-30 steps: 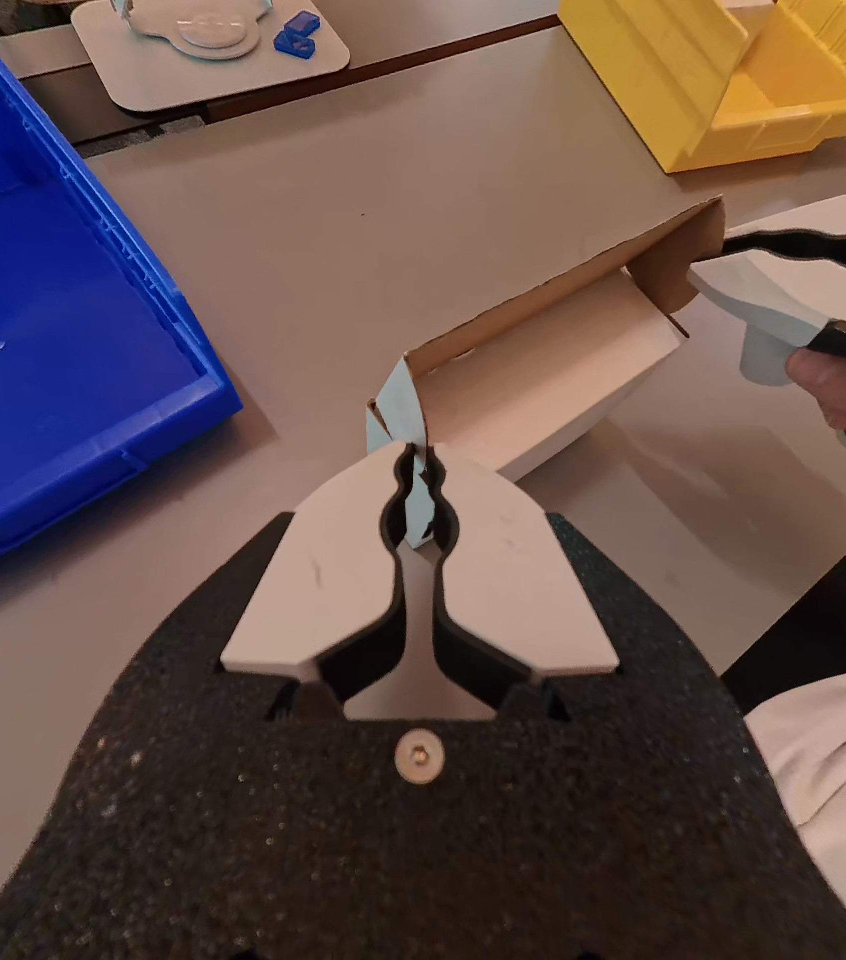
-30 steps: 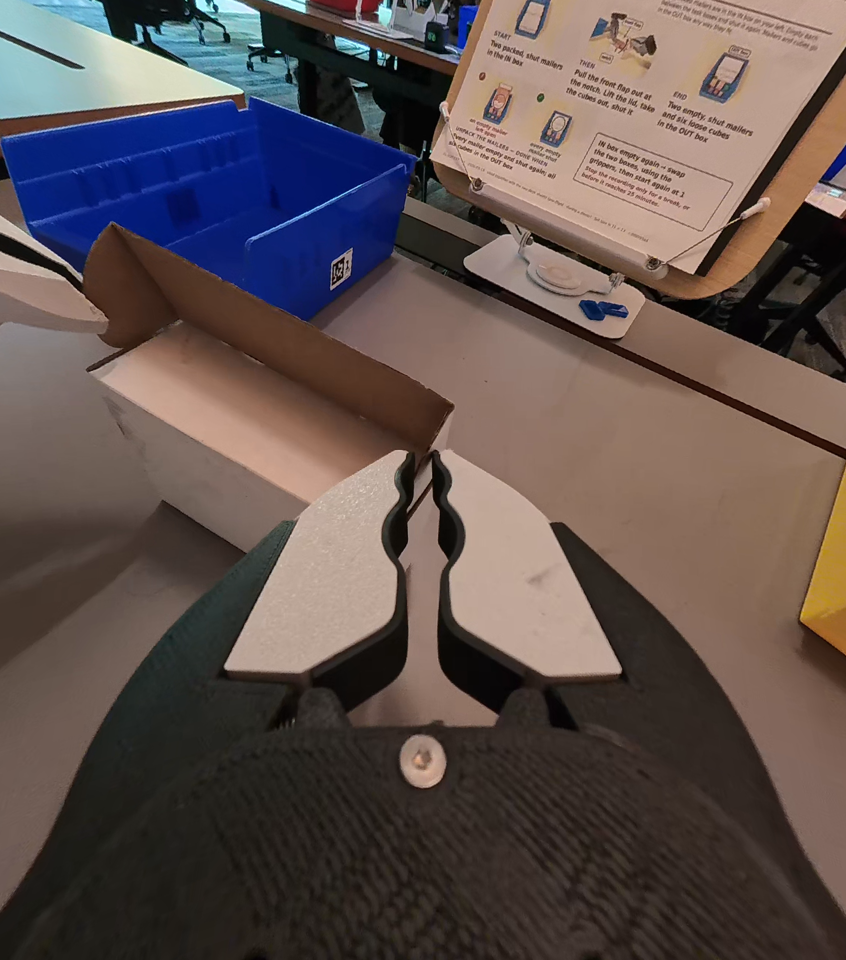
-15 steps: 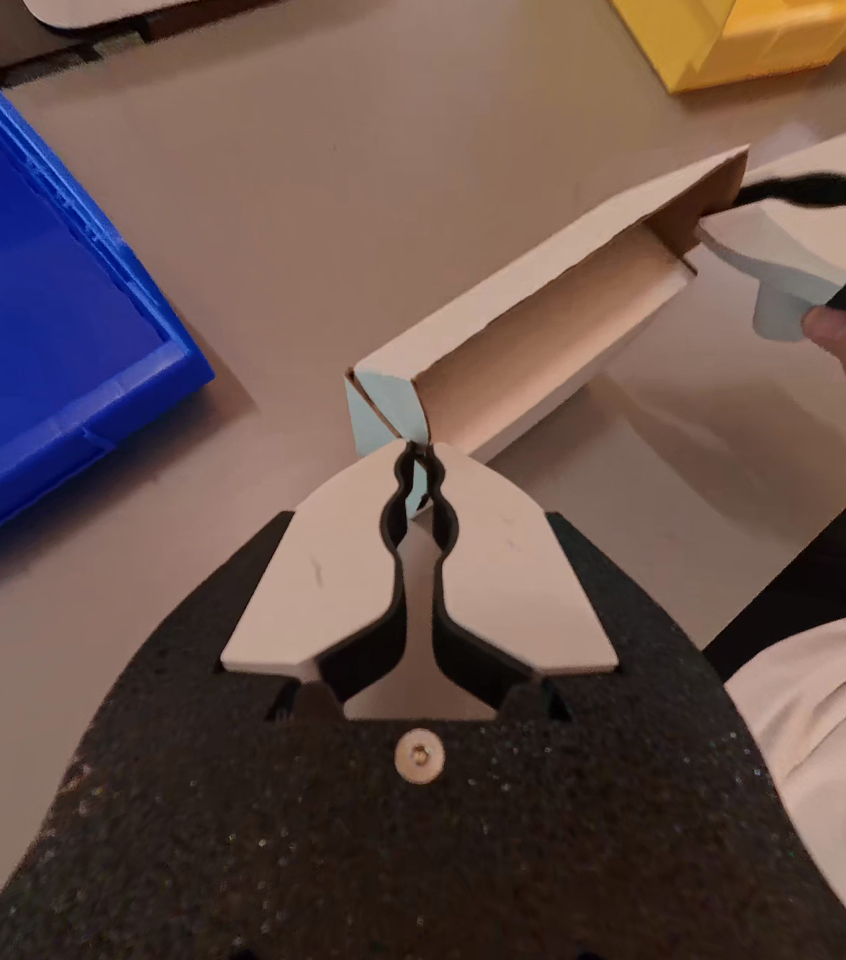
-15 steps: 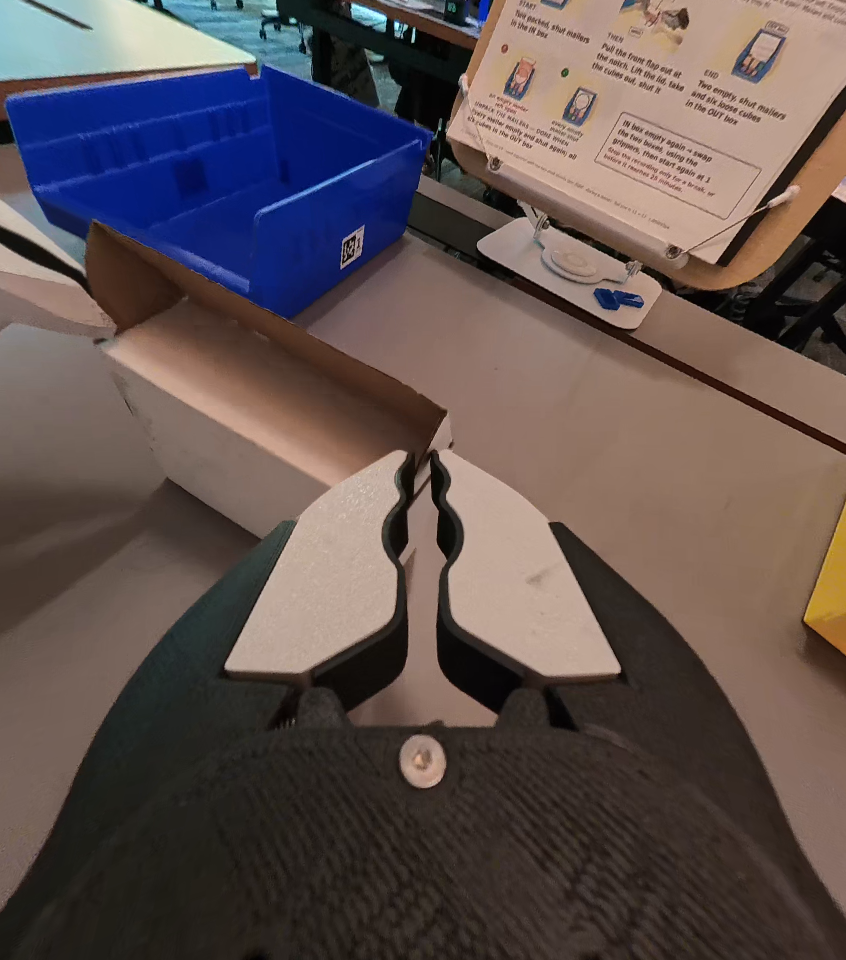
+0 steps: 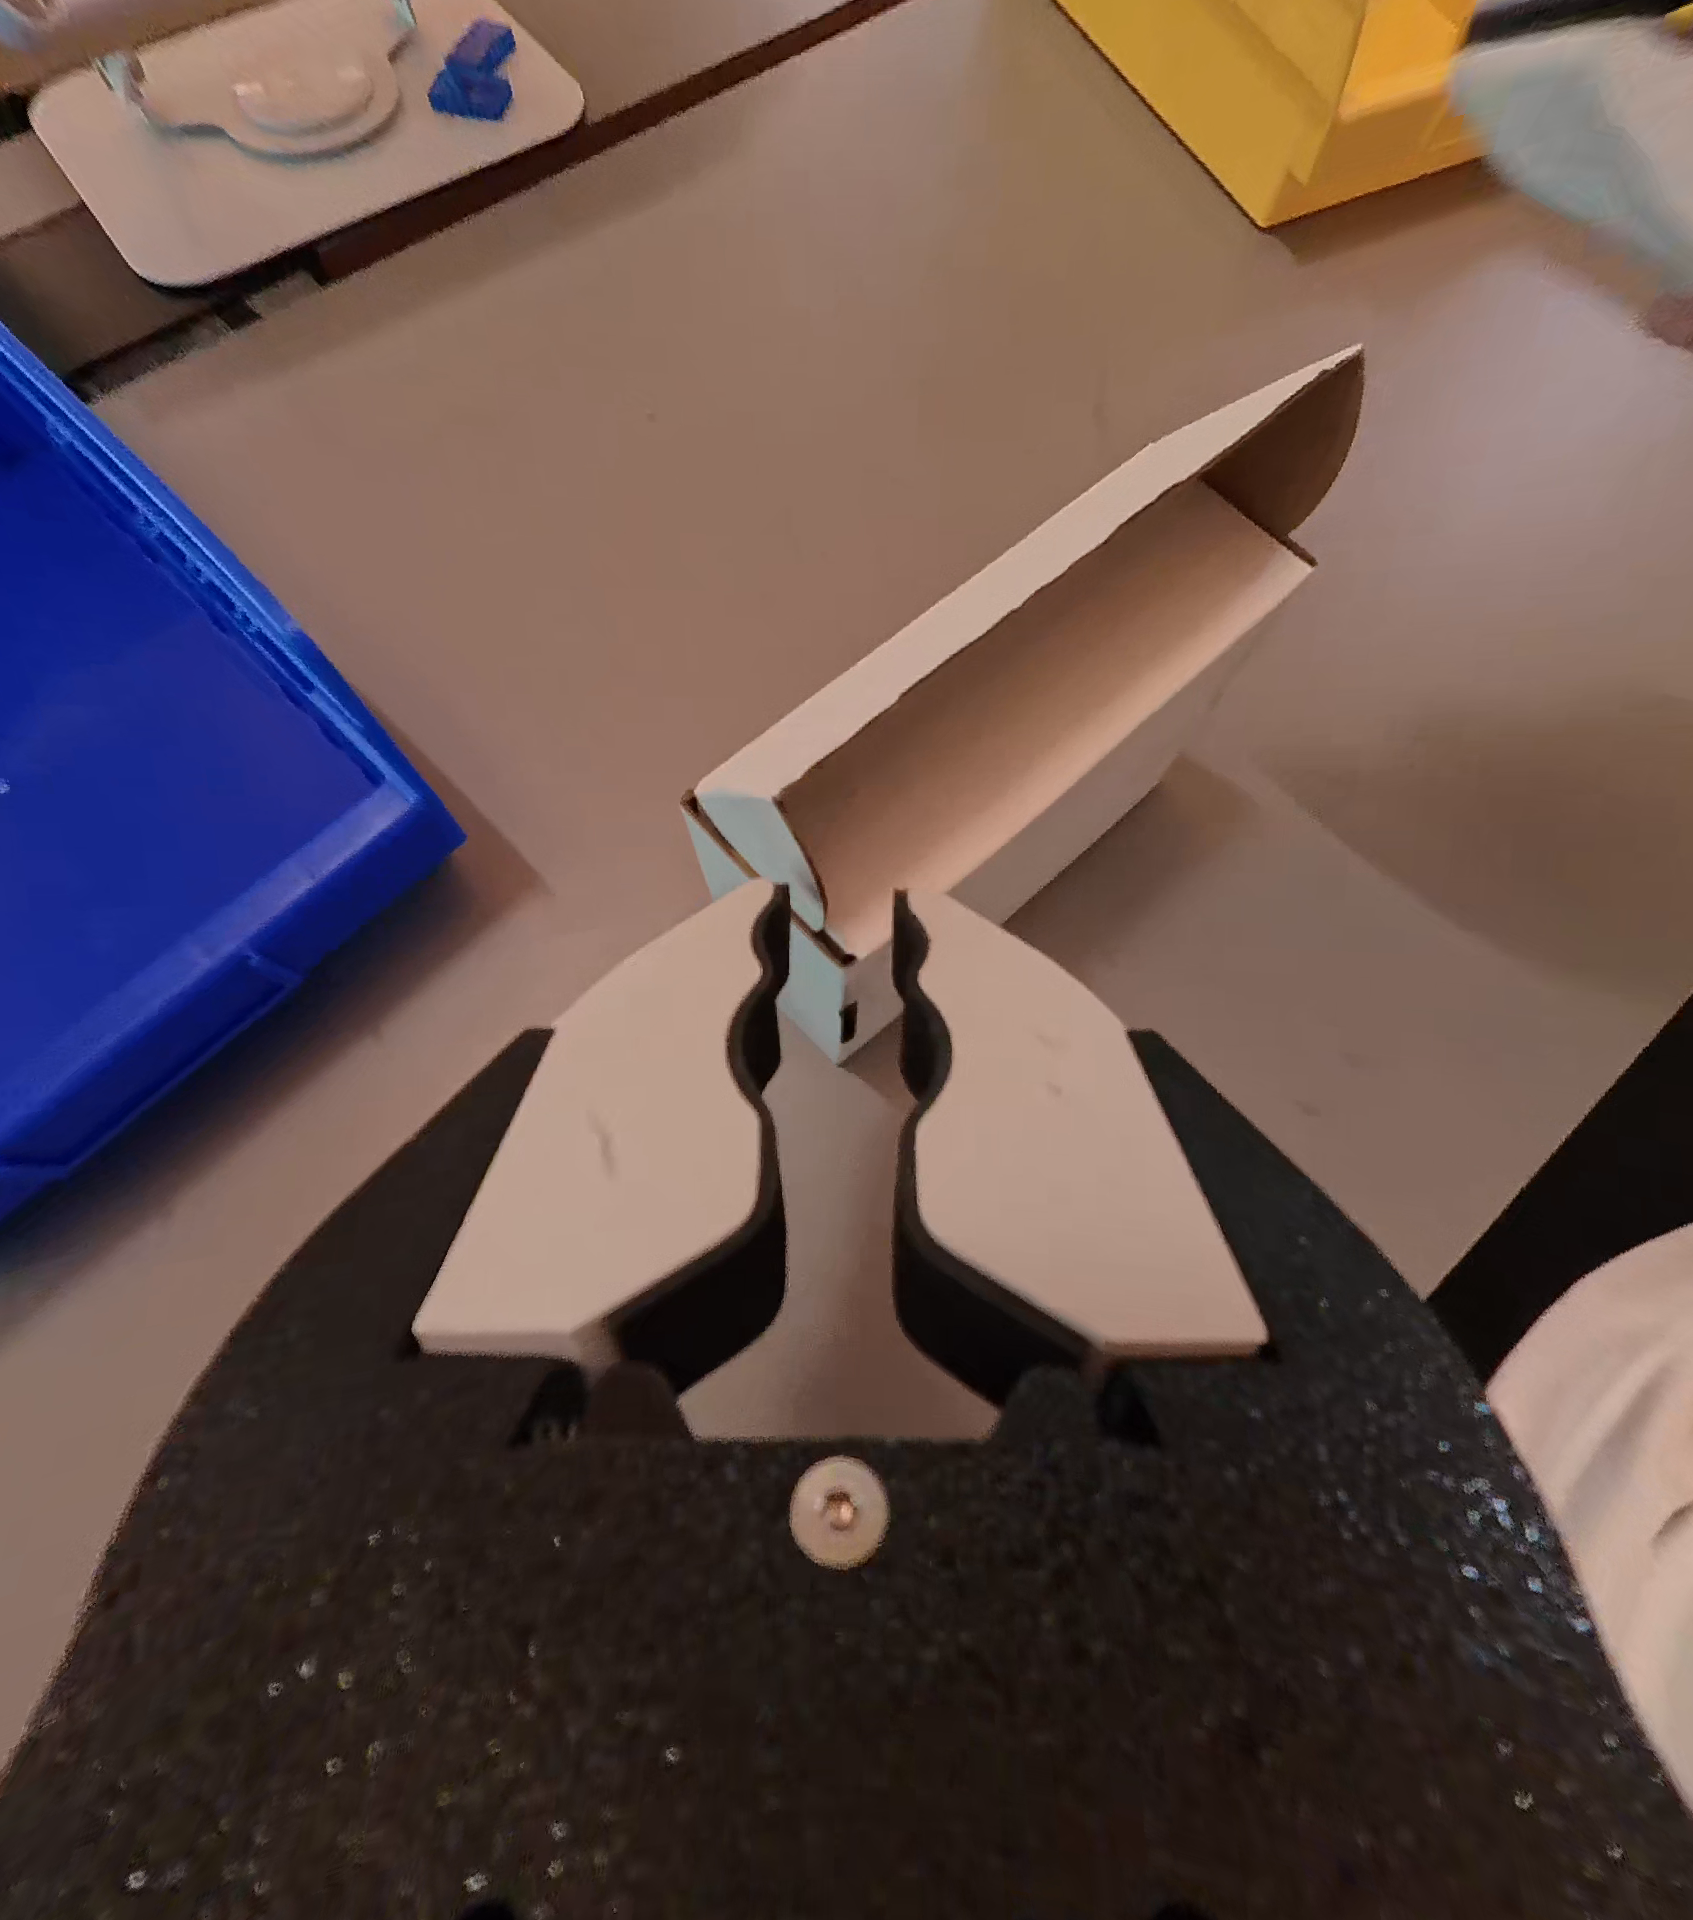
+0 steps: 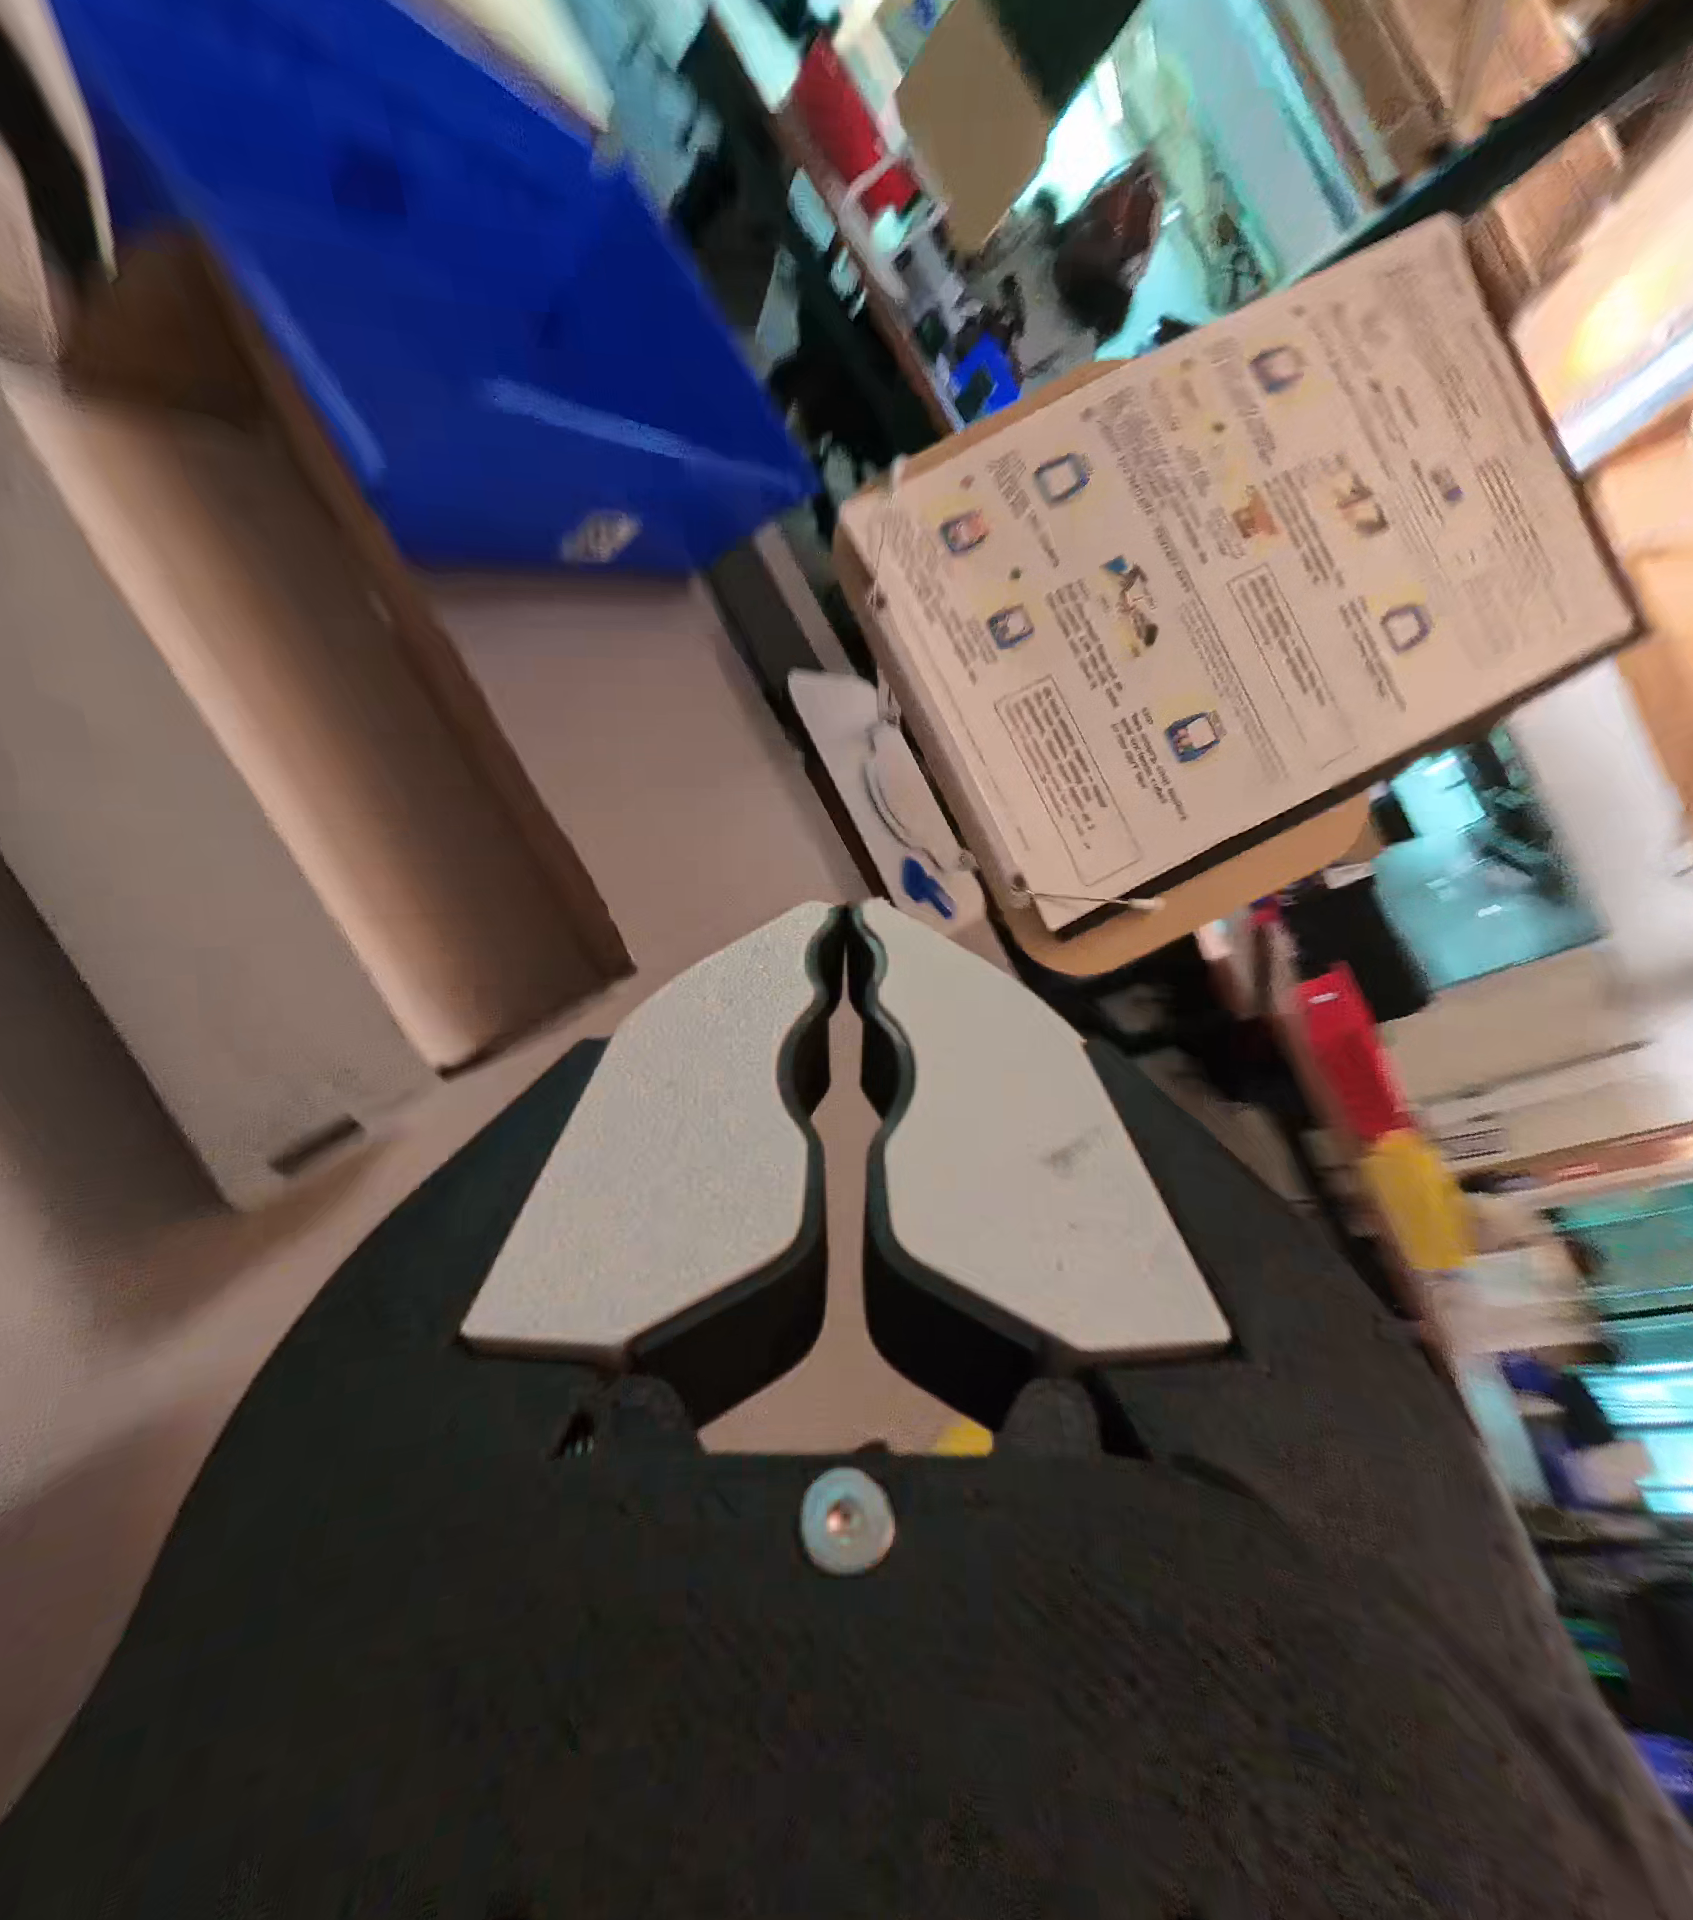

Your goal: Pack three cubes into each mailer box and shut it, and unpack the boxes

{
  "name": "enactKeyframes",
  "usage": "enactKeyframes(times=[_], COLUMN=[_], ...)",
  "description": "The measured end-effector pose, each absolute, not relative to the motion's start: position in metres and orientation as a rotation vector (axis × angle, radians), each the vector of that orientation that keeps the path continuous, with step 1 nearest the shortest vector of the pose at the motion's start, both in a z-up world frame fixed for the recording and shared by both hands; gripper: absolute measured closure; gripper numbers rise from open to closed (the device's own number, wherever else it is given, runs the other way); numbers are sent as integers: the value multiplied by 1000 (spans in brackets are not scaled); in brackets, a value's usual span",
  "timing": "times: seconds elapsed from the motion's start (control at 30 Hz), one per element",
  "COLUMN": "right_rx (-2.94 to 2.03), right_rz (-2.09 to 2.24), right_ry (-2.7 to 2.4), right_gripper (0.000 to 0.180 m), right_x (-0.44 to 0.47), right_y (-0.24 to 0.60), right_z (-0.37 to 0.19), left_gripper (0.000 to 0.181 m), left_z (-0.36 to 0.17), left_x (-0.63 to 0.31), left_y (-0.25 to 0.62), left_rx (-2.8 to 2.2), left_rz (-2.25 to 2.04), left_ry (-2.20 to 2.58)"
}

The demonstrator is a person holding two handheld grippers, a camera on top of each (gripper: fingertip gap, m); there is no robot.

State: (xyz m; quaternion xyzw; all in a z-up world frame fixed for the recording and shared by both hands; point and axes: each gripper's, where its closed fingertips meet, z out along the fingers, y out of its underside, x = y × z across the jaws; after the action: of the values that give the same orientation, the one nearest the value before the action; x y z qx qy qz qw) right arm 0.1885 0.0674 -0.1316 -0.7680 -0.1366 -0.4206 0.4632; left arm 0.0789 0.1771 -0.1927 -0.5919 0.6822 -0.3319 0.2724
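Note:
A white cardboard mailer box lies on the tan table with its lid partly raised, brown inside showing. No cubes are in view. My left gripper is open, with the box's near corner and side flap between its fingertips. My right gripper is shut and empty, tilted, up and to the right of the box. In the left wrist view it is a blur at the top right, clear of the box's far flap.
A blue bin stands left of the box, also in the right wrist view. A yellow bin is at the far right. An instruction board on a stand base sits at the table's back. A sleeve is at lower right.
Both grippers let go of the box's end flaps. The left opened and stays at the near corner. The right pulled up and away to the right, tilting fast. The lid sits lower.

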Motion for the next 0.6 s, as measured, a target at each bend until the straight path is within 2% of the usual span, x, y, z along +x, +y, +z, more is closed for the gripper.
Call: enactKeyframes(times=[0.03,0.13,0.27,0.37,0.47,0.6], right_rx=[-1934,-1987,-1986,-2062,-2001,-2006], right_rz=[-1131,-1238,-1239,-1134,-1203,-1164], right_ry=[-429,-663,-732,-769,-785,-728], right_gripper=[180,180,180,180,180,180], right_x=[195,194,188,178,178,178], right_y=[71,84,87,87,88,88], right_z=[-138,-158,-164,-183,-182,-182], left_gripper=[163,163,163,172,177,181], left_z=[-192,-192,-191,-184,-173,-153], left_x=[80,83,89,96,95,106], left_y=[178,186,195,195,180,190], left_rx=[-1576,-1524,-1423,-1245,-1068,-1027], left_rz=[-888,-865,-863,-819,-810,-796], left_ry=[1831,1812,1788,1785,1830,1645])
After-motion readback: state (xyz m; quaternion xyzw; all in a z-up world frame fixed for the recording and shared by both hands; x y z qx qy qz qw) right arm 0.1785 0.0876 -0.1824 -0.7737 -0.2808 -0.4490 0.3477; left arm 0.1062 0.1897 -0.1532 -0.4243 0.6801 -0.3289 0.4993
